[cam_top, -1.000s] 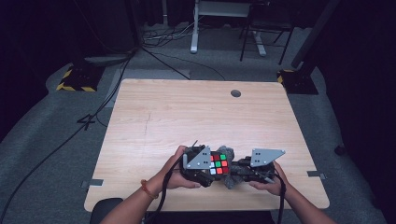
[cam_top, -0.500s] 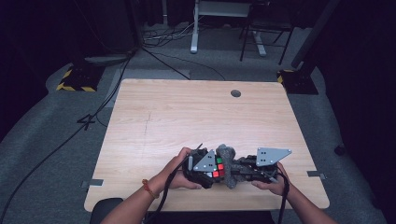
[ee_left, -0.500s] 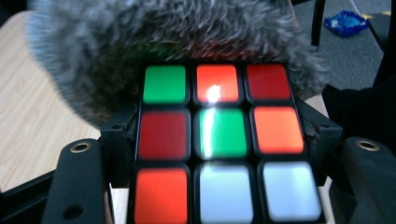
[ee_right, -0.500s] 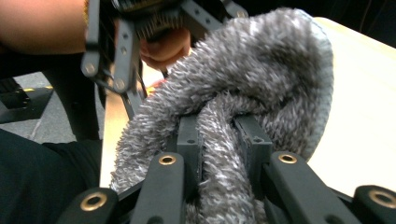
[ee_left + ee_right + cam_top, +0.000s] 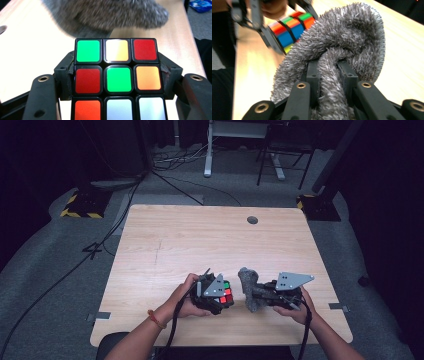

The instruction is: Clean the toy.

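Since a second ago the two grippers have drawn apart: the cloth that lay against the cube then now stands clear of it, with a strip of bare table between them in the high view.

At the left, the left gripper (image 5: 226, 296) clamps the cube (image 5: 226, 295) near the table's (image 5: 200, 240) front edge, the person's left hand (image 5: 186, 295) wrapped round the gripper body. In the left gripper view its jaws press on the cube's (image 5: 116, 78) two sides, at the middle row, and the face toward the camera shows green, white and red squares along the top, then red, green and orange below. The cloth (image 5: 112, 13) hangs blurred just beyond the cube.

To the right, the right gripper (image 5: 252, 295) pinches the grey shaggy cloth (image 5: 250, 289), which stands bunched above the table. In the right gripper view the jaws are nearly closed on a fold of the cloth (image 5: 342, 47), and the cube (image 5: 289, 27) shows just past the cloth's left edge.
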Action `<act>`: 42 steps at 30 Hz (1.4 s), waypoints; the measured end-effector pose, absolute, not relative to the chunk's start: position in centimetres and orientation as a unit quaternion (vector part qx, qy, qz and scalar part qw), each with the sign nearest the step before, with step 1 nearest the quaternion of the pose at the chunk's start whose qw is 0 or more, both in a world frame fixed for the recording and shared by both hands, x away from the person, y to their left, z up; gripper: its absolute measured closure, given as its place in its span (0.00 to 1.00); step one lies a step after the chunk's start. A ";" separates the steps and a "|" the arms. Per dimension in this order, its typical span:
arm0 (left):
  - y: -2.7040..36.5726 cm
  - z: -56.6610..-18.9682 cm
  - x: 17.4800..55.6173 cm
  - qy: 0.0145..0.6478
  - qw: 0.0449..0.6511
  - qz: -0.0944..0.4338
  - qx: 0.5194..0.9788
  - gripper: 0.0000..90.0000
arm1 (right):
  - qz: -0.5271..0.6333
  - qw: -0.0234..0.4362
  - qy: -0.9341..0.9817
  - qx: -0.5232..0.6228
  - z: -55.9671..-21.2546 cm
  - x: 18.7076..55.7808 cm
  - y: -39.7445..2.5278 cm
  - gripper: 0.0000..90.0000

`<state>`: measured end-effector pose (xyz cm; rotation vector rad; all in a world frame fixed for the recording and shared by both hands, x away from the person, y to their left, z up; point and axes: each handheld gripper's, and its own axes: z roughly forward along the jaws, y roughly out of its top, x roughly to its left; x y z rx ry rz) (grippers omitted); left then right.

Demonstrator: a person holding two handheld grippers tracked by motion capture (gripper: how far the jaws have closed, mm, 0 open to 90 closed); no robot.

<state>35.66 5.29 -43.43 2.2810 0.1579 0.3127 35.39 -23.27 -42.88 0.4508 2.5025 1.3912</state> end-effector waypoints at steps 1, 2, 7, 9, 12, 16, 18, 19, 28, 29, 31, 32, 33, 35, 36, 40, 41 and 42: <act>5.5 -43.5 35.9 0.071 0.400 0.130 0.904 0.37 | 0.467 0.127 0.860 0.160 -43.0 35.6 -23.5 0.82; 5.7 -43.7 36.1 0.077 0.399 0.127 0.905 0.37 | 0.456 0.131 0.864 0.166 -43.2 35.8 -23.7 0.81; 7.1 -44.7 37.3 0.101 0.376 0.120 0.913 0.37 | 0.415 0.133 0.881 0.185 -44.1 36.8 -24.7 0.81; 7.8 -45.0 37.7 0.106 0.365 0.115 0.918 0.37 | 0.404 0.136 0.884 0.193 -44.4 37.2 -25.1 0.81; 8.7 -45.3 38.2 0.113 0.358 0.103 0.921 0.37 | 0.378 0.116 0.897 0.196 -45.2 37.9 -25.5 0.80; 9.7 -45.8 38.5 0.119 0.340 0.101 0.927 0.37 | 0.362 0.103 0.904 0.203 -46.0 38.5 -26.0 0.79; 10.0 -46.0 38.7 0.120 0.333 0.099 0.930 0.37 | 0.362 0.103 0.903 0.206 -46.4 38.8 -26.2 0.78; 10.2 -46.1 38.8 0.123 0.333 0.099 0.929 0.37 | 0.360 0.102 0.904 0.207 -46.5 38.9 -26.3 0.78; 10.2 -47.1 39.4 0.132 0.329 0.079 0.932 0.36 | 0.364 0.089 0.902 0.216 -47.7 39.6 -26.9 0.69; 10.2 -47.2 39.4 0.135 0.325 0.077 0.933 0.36 | 0.364 0.088 0.902 0.215 -47.8 39.7 -26.9 0.67; 10.3 -47.4 39.5 0.138 0.325 0.073 0.933 0.34 | 0.365 0.084 0.901 0.218 -47.9 39.7 -26.9 0.65; 10.3 -47.5 39.6 0.138 0.325 0.072 0.933 0.34 | 0.365 0.085 0.901 0.218 -47.9 39.8 -27.0 0.64; 10.3 -47.4 39.5 0.140 0.325 0.072 0.933 0.34 | 0.365 0.086 0.901 0.217 -47.8 39.8 -27.0 0.62; 10.3 -47.3 39.5 0.142 0.330 0.075 0.930 0.32 | 0.363 0.088 0.902 0.215 -47.7 39.7 -26.9 0.57; 10.4 -47.2 39.4 0.143 0.330 0.076 0.930 0.31 | 0.362 0.089 0.903 0.215 -47.6 39.7 -26.9 0.54; 10.4 -47.0 39.0 0.146 0.320 0.077 0.933 0.27 | 0.358 0.095 0.904 0.214 -47.1 39.5 -26.8 0.47; 10.4 -46.9 38.9 0.145 0.317 0.079 0.934 0.26 | 0.357 0.095 0.904 0.213 -46.9 39.5 -26.8 0.46; 10.5 -46.8 38.8 0.149 0.317 0.082 0.933 0.26 | 0.356 0.099 0.905 0.212 -46.7 39.4 -26.8 0.43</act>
